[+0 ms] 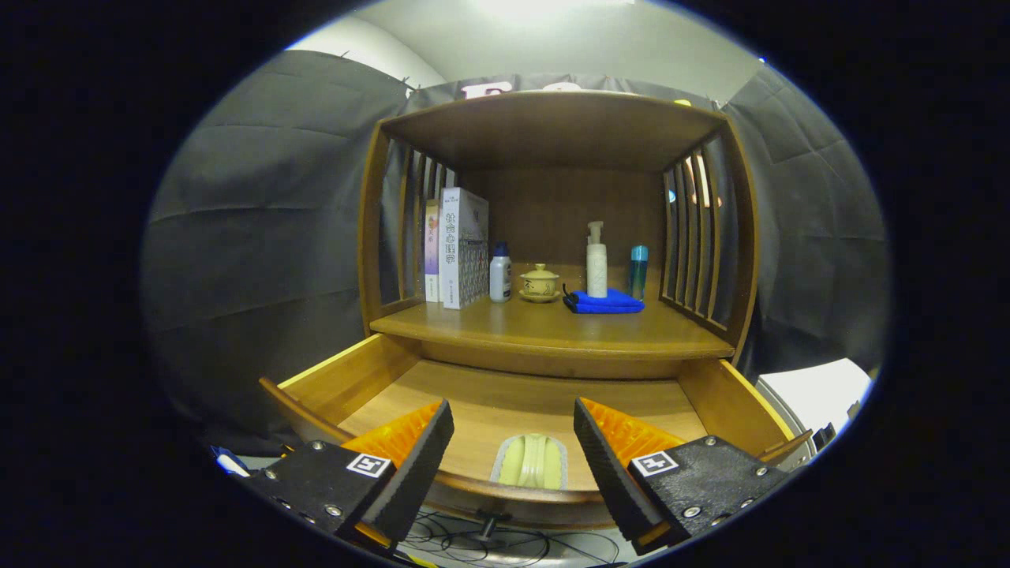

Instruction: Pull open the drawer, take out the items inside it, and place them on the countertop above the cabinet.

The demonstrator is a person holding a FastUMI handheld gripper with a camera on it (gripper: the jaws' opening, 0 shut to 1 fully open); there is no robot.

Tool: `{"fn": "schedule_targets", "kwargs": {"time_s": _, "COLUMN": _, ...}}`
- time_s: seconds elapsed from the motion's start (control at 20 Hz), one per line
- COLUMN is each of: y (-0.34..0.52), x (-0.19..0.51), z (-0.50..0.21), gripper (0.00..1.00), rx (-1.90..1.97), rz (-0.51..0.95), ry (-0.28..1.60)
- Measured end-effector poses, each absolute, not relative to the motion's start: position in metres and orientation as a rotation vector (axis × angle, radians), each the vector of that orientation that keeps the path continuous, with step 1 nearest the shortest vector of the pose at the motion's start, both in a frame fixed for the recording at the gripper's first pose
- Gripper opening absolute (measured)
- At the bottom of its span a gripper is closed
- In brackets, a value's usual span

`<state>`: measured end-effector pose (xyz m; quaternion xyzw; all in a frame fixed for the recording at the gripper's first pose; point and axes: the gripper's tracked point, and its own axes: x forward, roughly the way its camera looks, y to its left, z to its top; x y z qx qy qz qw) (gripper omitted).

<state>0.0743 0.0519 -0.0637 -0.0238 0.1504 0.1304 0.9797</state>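
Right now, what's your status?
Claw open, above drawer. Drawer pulled out; pale green item inside, between the fingers. Nothing blocking it.

Light comes from a bright ceiling lamp (552, 8) overhead, blown out to white glare. The cabinet (552, 134) shelf sits evenly lit, its roof shading the back panel. The open drawer (513, 402) floor looks warm and clear. Straight edges bow outward; the parted fingers (418, 465) nearest look slightly soft.
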Motion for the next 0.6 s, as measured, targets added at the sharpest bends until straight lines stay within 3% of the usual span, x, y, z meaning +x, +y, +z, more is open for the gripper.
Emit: {"fn": "schedule_targets", "kwargs": {"time_s": 0.6, "y": 0.043, "x": 0.122, "z": -0.113, "gripper": 0.95, "rx": 0.001, "rz": 0.242, "ry": 0.645}}
